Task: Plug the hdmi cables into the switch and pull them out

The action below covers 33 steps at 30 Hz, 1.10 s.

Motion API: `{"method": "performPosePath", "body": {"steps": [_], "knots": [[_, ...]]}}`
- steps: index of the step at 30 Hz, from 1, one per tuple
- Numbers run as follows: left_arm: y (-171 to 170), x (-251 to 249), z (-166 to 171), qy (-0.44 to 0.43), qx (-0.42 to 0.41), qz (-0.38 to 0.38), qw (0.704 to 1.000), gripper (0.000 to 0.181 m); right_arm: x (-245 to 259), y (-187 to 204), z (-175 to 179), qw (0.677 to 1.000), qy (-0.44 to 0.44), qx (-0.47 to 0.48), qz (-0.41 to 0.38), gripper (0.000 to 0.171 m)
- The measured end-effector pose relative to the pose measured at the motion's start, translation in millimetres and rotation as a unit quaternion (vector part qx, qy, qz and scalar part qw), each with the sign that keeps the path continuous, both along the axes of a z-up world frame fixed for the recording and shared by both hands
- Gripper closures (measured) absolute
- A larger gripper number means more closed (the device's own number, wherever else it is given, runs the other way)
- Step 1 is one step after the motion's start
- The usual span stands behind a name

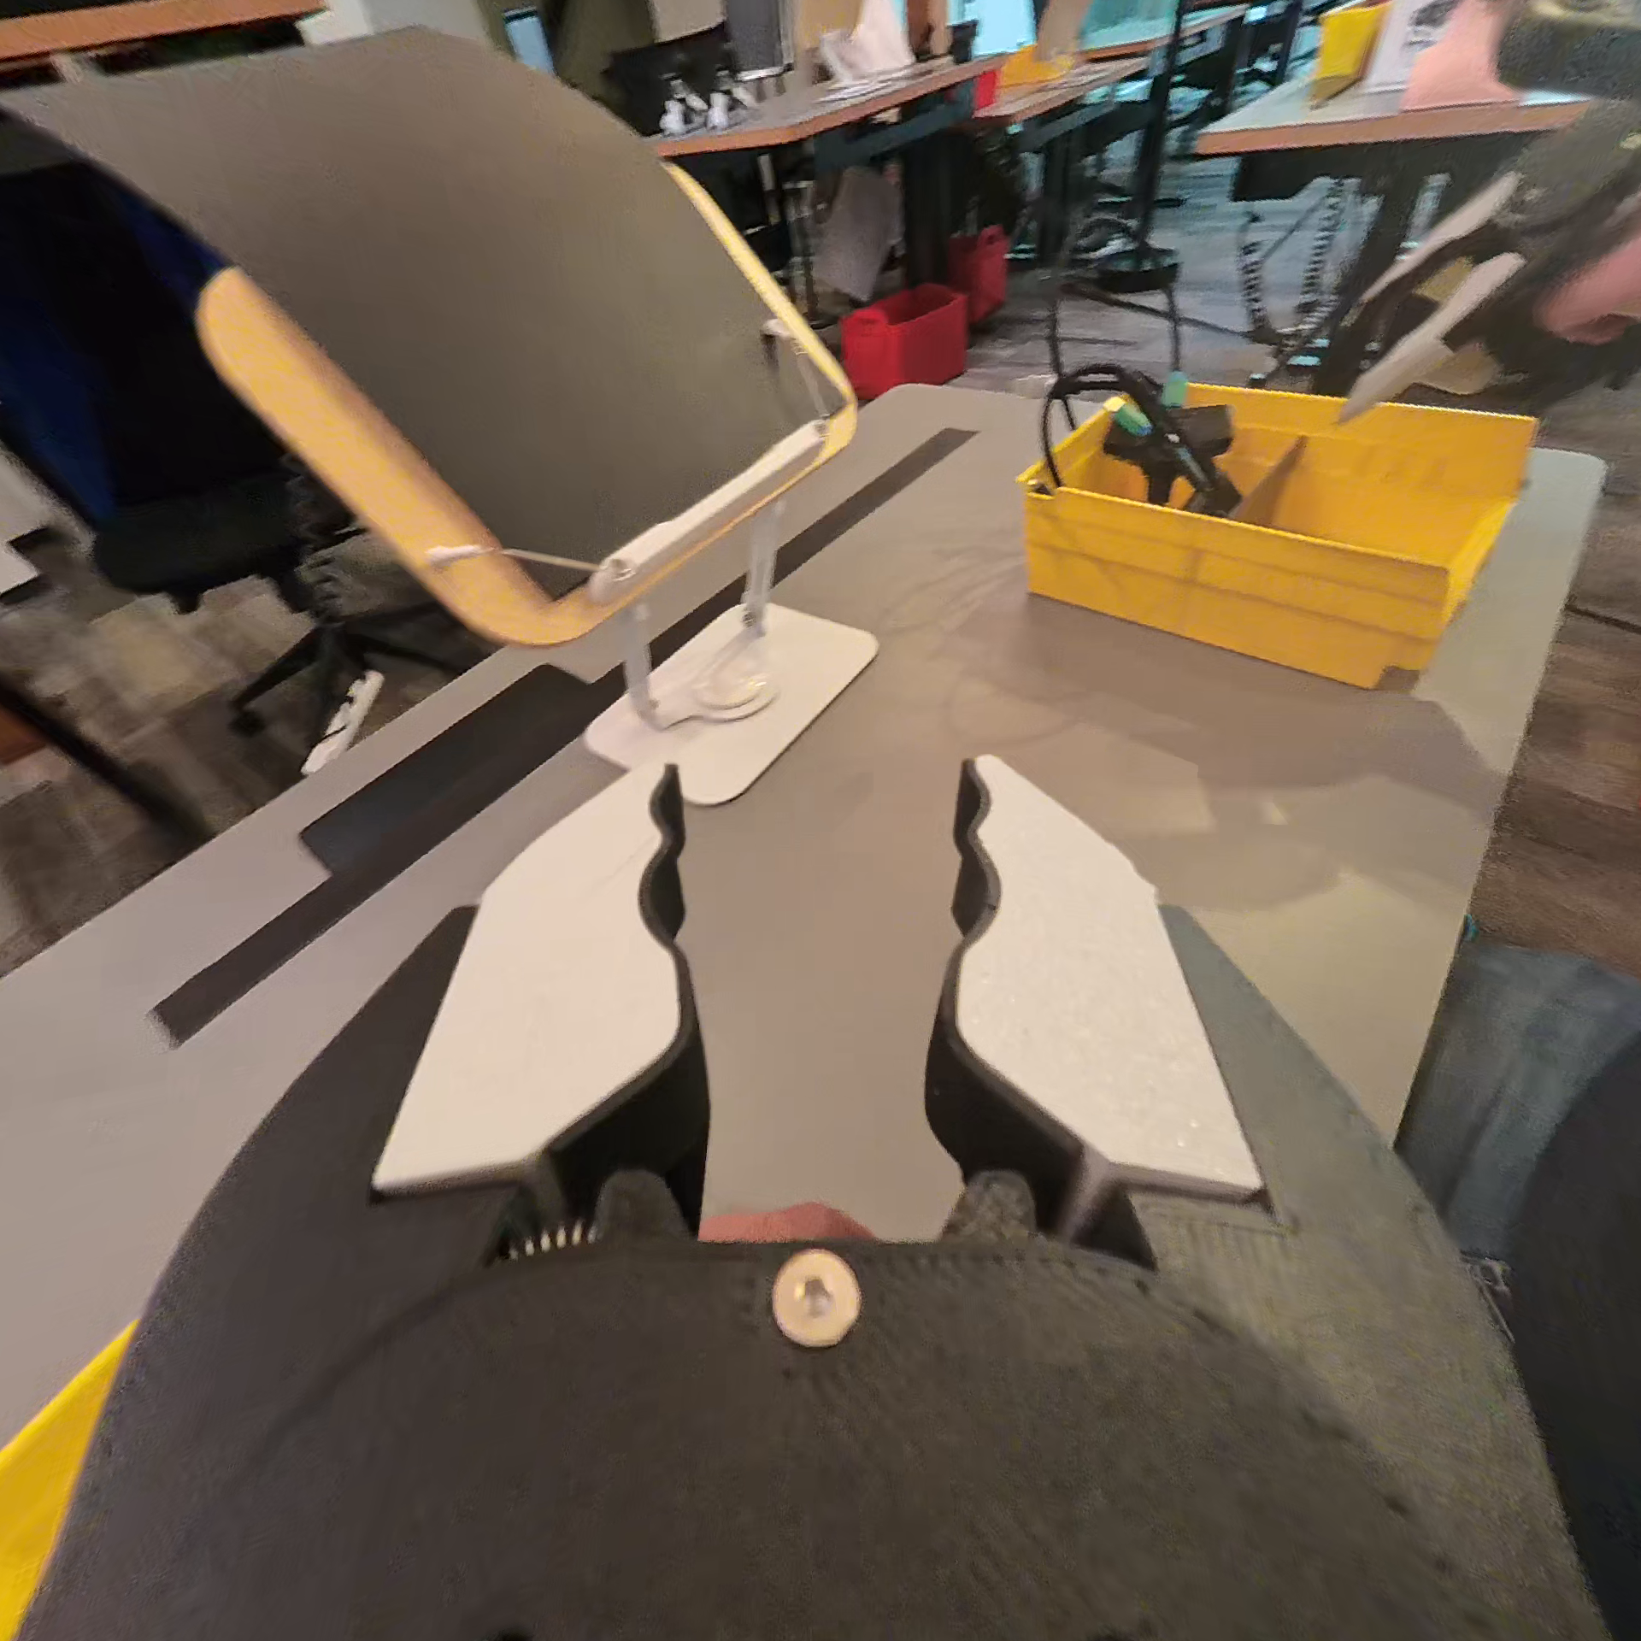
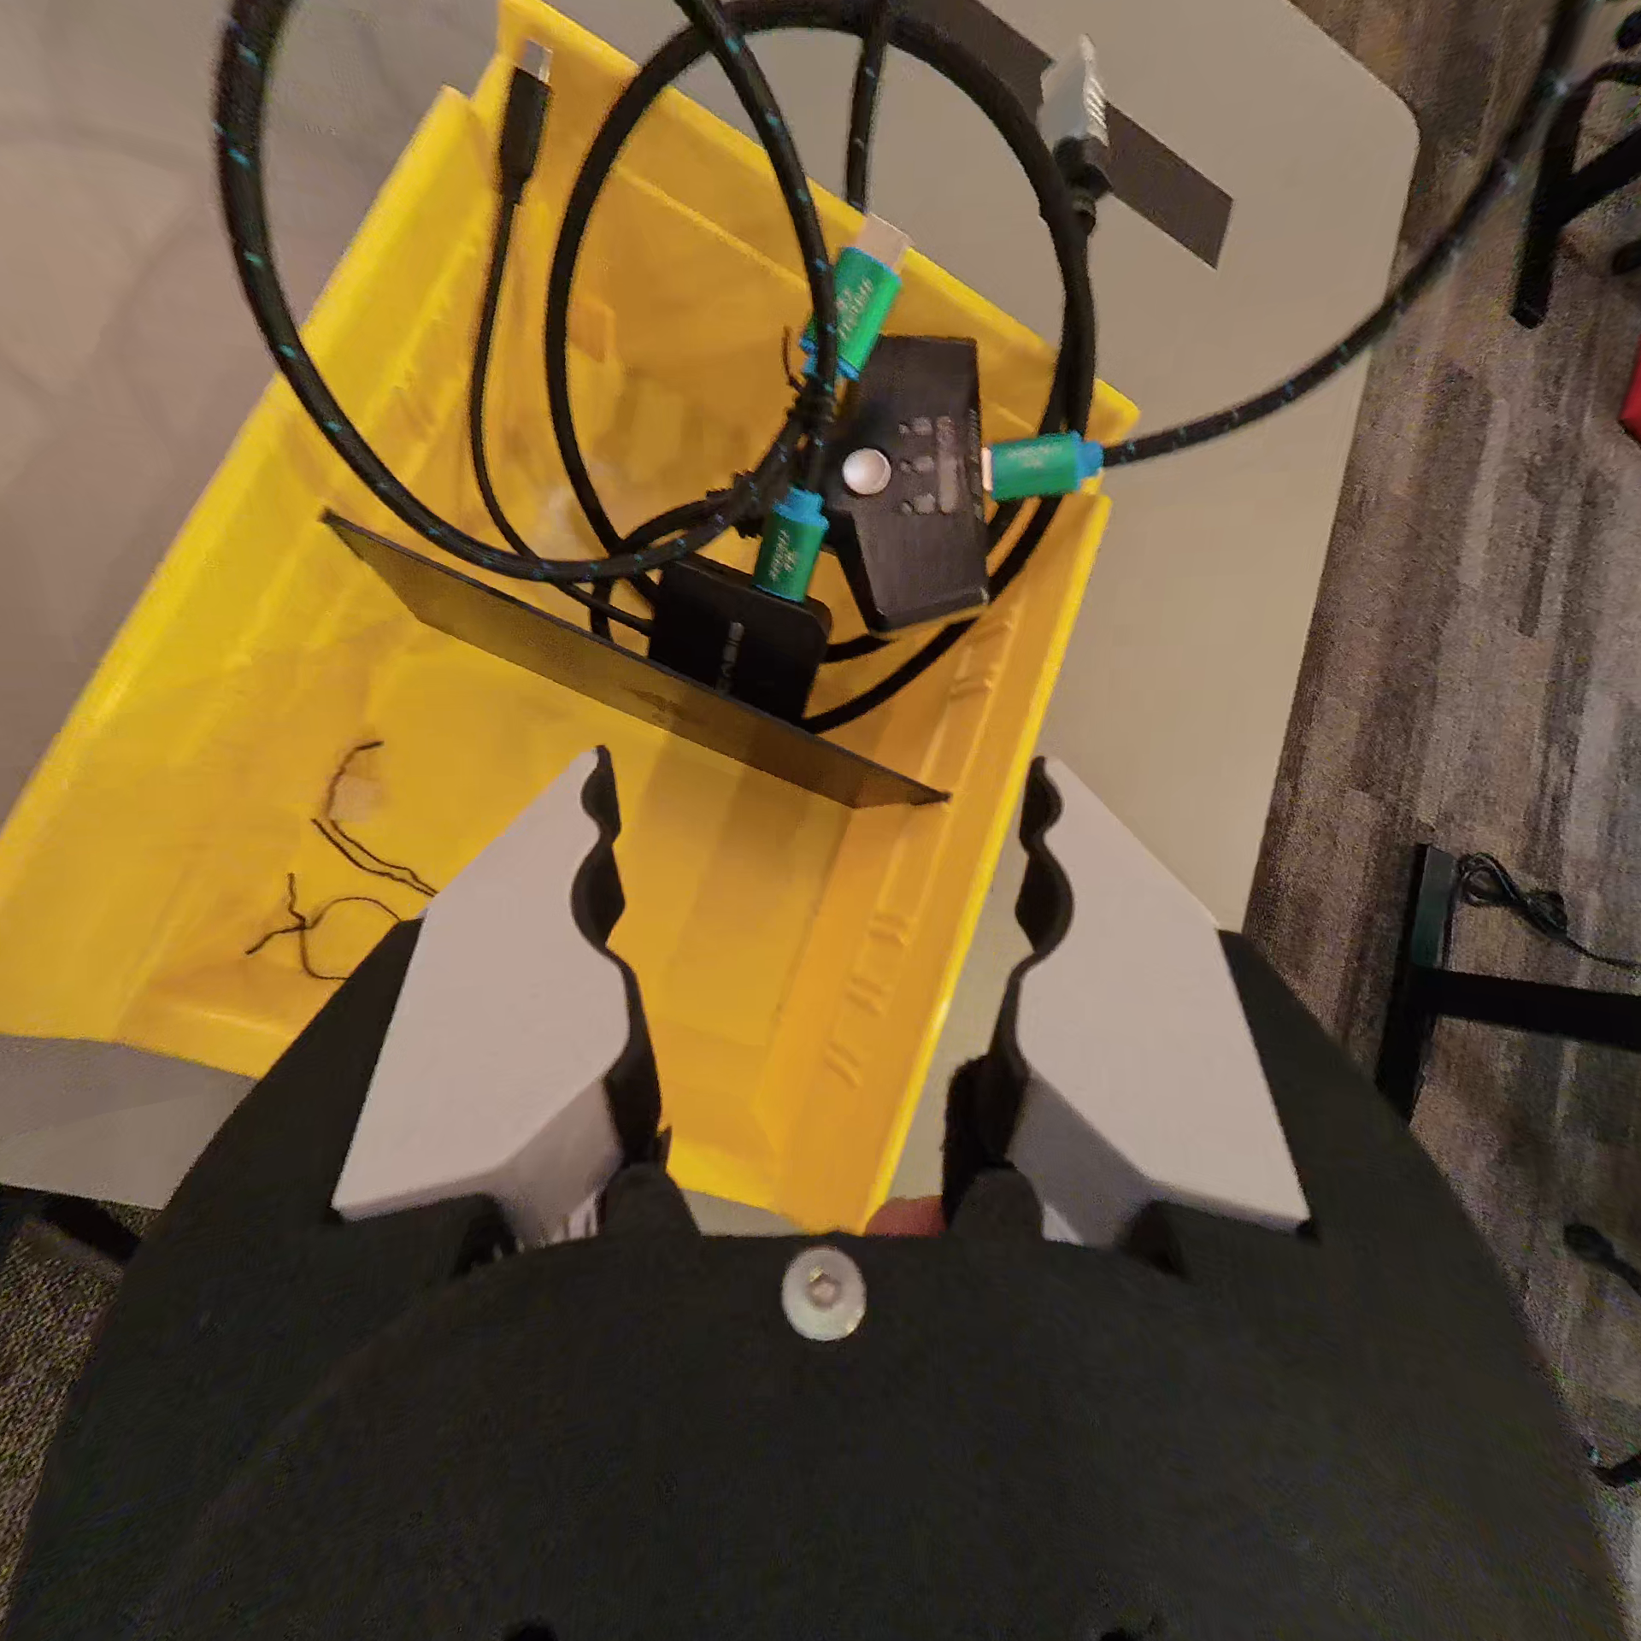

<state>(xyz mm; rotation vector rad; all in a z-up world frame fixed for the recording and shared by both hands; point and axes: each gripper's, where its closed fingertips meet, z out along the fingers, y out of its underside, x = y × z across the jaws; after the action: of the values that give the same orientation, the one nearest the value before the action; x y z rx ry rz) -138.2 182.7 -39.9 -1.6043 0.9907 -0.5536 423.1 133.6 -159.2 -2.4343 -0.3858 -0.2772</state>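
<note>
A black HDMI switch (image 2: 915, 497) with a silver button lies in the far compartment of a yellow bin (image 2: 373, 710), among braided black cables with green plugs. One green plug (image 2: 1034, 466) sits at the switch's right side; another (image 2: 852, 306) is loose above it, a third (image 2: 786, 546) rests by a second black box (image 2: 737, 644). My right gripper (image 2: 821, 781) is open and empty, hovering over the bin's near compartment. My left gripper (image 1: 821, 790) is open and empty above the grey table (image 1: 1110, 755); the bin (image 1: 1261, 568) with cables (image 1: 1163, 444) lies far right.
A black divider (image 2: 622, 648) splits the bin. A tablet on a white stand (image 1: 728, 701) stands ahead left of the left gripper. The right gripper's fingers (image 1: 1438, 293) show at the upper right. A black strip (image 1: 550, 728) runs along the table. Red bins, chairs and desks stand beyond. About 60 cm separates my left fingertips from my right.
</note>
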Motion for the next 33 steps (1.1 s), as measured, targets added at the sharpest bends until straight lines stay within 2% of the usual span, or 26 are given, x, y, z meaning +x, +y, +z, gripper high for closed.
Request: {"method": "performPosePath", "body": {"steps": [5, 9, 12, 15, 18, 23, 25, 28, 31, 33], "knots": [[6.7, -68.7, -3.3, 0.014, -0.022, 0.097, 0.995, 0.114, 25.7, -16.2, -7.3, 1.000, 0.011, 0.009, -0.026, 0.074], [8.8, -135.2, -38.5, 0.075, -0.044, 0.190, 0.978, 0.106, 42.9, -31.0, -19.9, 0.999, 0.018, 0.002, -0.040, 0.067], [3.8, -188.4, -72.3, 0.141, -0.059, 0.259, 0.954, 0.102, 48.4, -42.4, -37.7, 0.999, 0.028, -0.020, -0.042, 0.064], [-6.6, -231.0, -95.4, 0.147, -0.084, 0.311, 0.935, 0.100, 48.3, -50.6, -55.7, 0.998, 0.044, -0.038, -0.039, 0.063], [-17.8, -267.7, -115.8, 0.159, -0.110, 0.356, 0.914, 0.098, 48.6, -58.2, -73.3, 0.996, 0.046, -0.061, -0.037, 0.068], [-29.9, -300.4, -158.8, 0.194, -0.174, 0.384, 0.886, 0.095, 31.9, -54.3, -89.6, 0.993, 0.097, -0.063, -0.016, 0.081], [-32.5, -306.4, -179.0, 0.215, -0.204, 0.379, 0.877, 0.101, 27.9, -52.7, -94.7, 0.992, 0.106, -0.063, -0.013, 0.087], [-32.3, -301.9, -200.4, 0.202, -0.242, 0.359, 0.879, 0.108, 32.8, -51.0, -95.7, 0.994, 0.096, -0.052, -0.015, 0.104], [-34.9, -295.1, -219.8, 0.214, -0.274, 0.333, 0.877, 0.128, 38.4, -49.8, -99.1, 0.995, 0.087, -0.050, -0.016, 0.123], [-34.1, -285.1, -221.3, 0.187, -0.290, 0.311, 0.886, 0.155, 40.6, -48.2, -97.6, 0.995, 0.089, -0.043, -0.019, 0.134]]}}
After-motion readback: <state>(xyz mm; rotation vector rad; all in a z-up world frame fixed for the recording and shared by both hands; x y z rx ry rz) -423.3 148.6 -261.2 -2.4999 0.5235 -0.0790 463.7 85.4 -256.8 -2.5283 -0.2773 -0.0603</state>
